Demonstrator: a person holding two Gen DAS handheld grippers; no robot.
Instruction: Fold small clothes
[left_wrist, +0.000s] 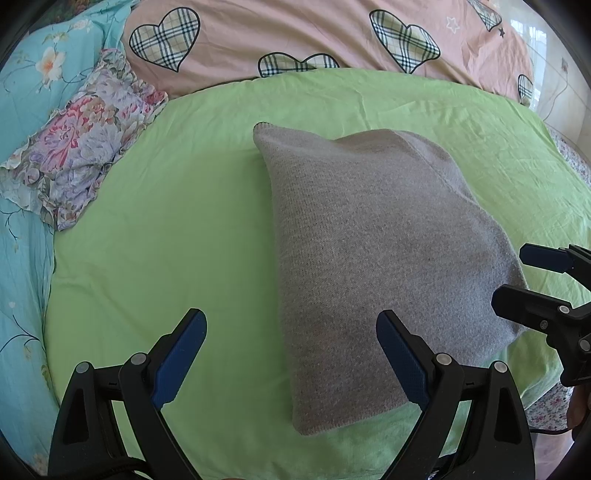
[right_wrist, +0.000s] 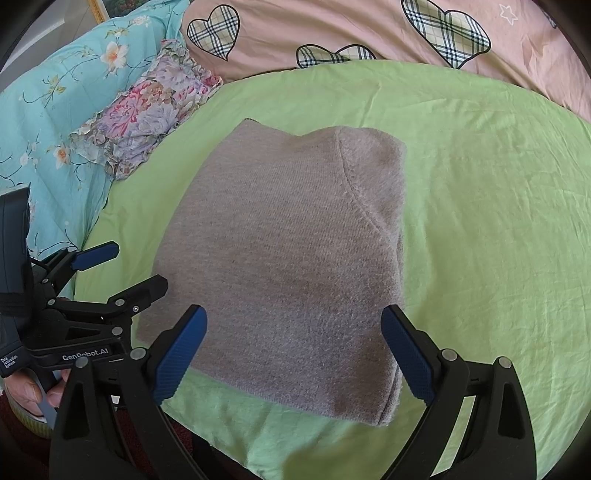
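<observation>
Both grippers, the left gripper (left_wrist: 291, 354) and right gripper (right_wrist: 293, 350), are showing black frames, silver rivets and textured blue pads (right_wrist: 179, 356). White "GenRobot.AI" lettering (right_wrist: 85, 356) is running along the left one's body.

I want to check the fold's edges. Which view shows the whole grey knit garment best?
The right wrist view: the grey knit garment lies nearly centred, all edges and a curved seam visible. In the left wrist view the garment sits off to the right, its near right corner hidden behind the right gripper.

The right claw (left_wrist: 517, 280) and pink heart-print quilt (left_wrist: 295, 33) run off frame.
</observation>
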